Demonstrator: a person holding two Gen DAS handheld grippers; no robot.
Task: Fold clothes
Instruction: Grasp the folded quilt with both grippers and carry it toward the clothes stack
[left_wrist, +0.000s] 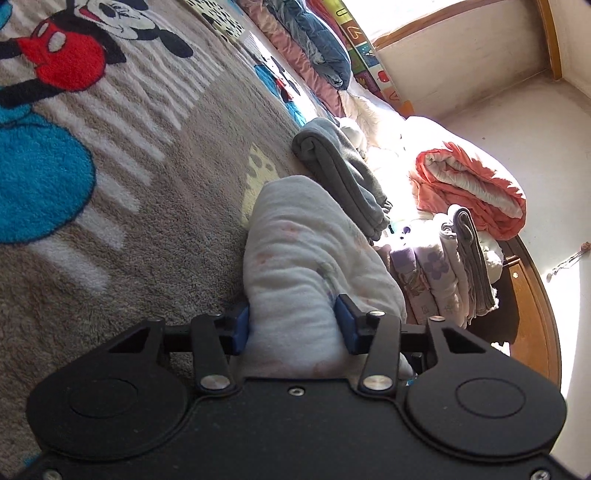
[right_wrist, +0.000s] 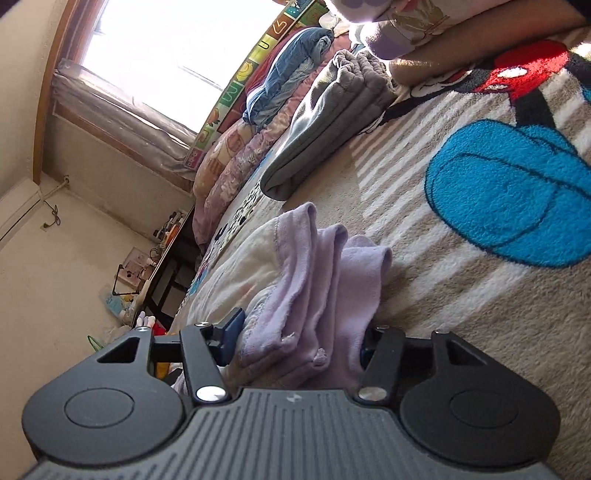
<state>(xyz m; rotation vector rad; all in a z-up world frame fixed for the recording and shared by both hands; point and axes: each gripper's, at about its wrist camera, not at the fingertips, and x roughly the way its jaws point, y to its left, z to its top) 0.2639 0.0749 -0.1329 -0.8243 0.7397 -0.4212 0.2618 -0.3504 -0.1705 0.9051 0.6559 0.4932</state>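
Observation:
A thick folded white garment (left_wrist: 306, 258) with faint pink marks lies on the cartoon blanket (left_wrist: 110, 166). My left gripper (left_wrist: 293, 326) is shut on its near end, and the blue pads (left_wrist: 345, 321) press into the fabric from both sides. In the right wrist view the same kind of bundle shows its lilac folds and white layer (right_wrist: 314, 280). My right gripper (right_wrist: 299, 336) is shut on those lilac folds, and its right finger is mostly hidden by the cloth. Both views are rolled sideways.
A folded grey garment (left_wrist: 343, 173) (right_wrist: 332, 129) lies beyond the bundle. A stack of folded clothes (left_wrist: 443, 273) and a rolled orange-and-white quilt (left_wrist: 469, 184) sit at the bed's edge. Rolled bedding (right_wrist: 258, 122) lines the window wall. A person's forearm (right_wrist: 480, 40) rests on the blanket.

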